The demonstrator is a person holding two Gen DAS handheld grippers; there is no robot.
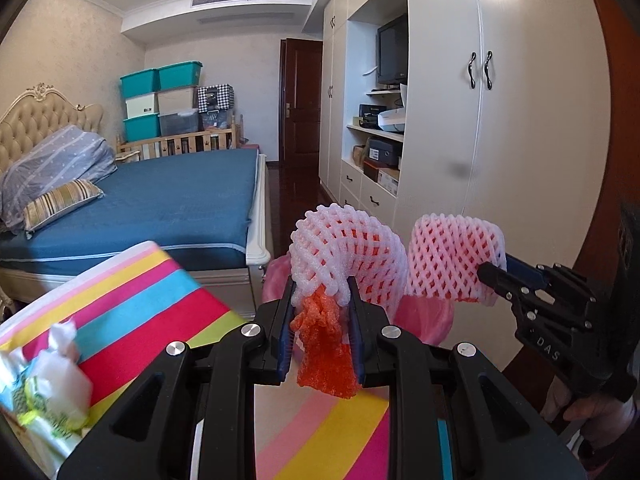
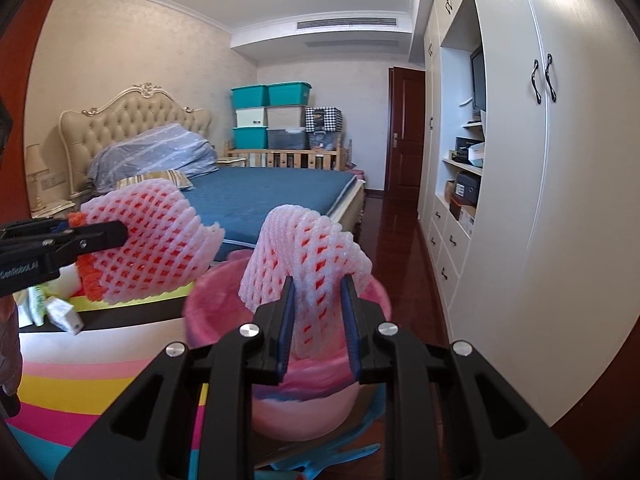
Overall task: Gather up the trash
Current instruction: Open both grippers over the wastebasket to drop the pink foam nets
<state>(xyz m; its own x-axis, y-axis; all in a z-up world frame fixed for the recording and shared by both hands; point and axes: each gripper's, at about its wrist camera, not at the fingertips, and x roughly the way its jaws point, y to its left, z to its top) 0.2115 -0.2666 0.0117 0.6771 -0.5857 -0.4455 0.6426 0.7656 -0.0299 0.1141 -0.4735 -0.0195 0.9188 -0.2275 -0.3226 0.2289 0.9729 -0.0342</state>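
My left gripper (image 1: pixel 322 284) clamps one foam fruit net (image 1: pixel 344 256); my right gripper (image 2: pixel 319 282) clamps another net (image 2: pixel 308 248), pink bin (image 2: pixel 208 300) at six o'clock below.

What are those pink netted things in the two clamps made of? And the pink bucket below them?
Netted sleeves: apparently soft foam mesh, matte, with puffy, bending strands. Bucket: probably smooth plastic, lined with a thin, glossy, wrinkled pink bag, likely plastic film.
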